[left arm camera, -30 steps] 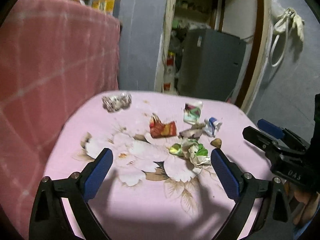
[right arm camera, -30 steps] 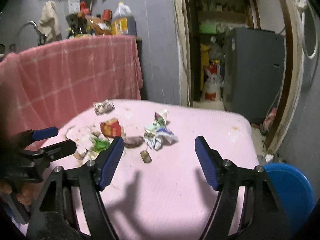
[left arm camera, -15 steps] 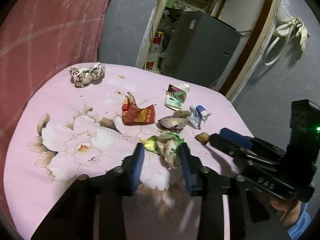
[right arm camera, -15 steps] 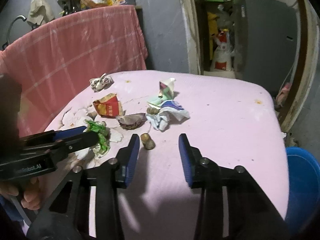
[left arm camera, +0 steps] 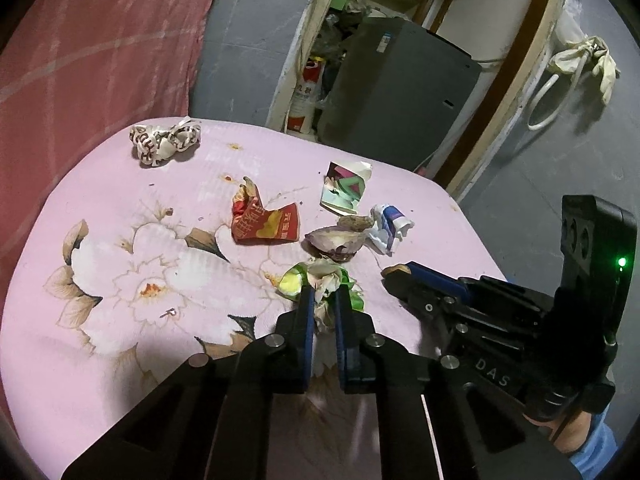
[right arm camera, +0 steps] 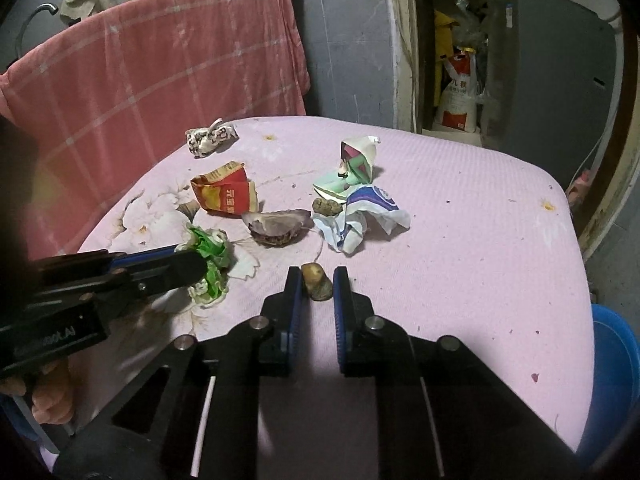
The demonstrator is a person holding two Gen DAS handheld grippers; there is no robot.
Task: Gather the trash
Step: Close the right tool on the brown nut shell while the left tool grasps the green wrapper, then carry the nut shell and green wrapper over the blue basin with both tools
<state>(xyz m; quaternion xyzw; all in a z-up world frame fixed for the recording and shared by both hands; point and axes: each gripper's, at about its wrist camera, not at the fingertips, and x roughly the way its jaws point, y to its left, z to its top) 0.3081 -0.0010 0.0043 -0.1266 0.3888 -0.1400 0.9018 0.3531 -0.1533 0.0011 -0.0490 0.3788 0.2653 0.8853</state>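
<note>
Trash lies on a pink flowered table (left arm camera: 100, 208). My left gripper (left arm camera: 323, 300) is shut on a crumpled green and white wrapper (left arm camera: 326, 280), which also shows in the right wrist view (right arm camera: 210, 256). My right gripper (right arm camera: 317, 280) has its fingers closed around a small brown scrap (right arm camera: 316, 276), which seems gripped. A red snack packet (left arm camera: 266, 226), a brown peel (left arm camera: 334, 240), a blue-white wrapper (left arm camera: 388, 228), a folded colourful paper (left arm camera: 346, 192) and a crumpled printed wrapper (left arm camera: 164, 142) lie farther out.
A red checked cloth (right arm camera: 160, 68) hangs behind the table at the left. A blue bin (right arm camera: 612, 380) stands at the table's right edge. A grey cabinet (left arm camera: 400, 92) and a doorway with clutter are beyond the far edge.
Both grippers moved forward and down to the table and closed, the left on the green wrapper, the right around the brown scrap.
</note>
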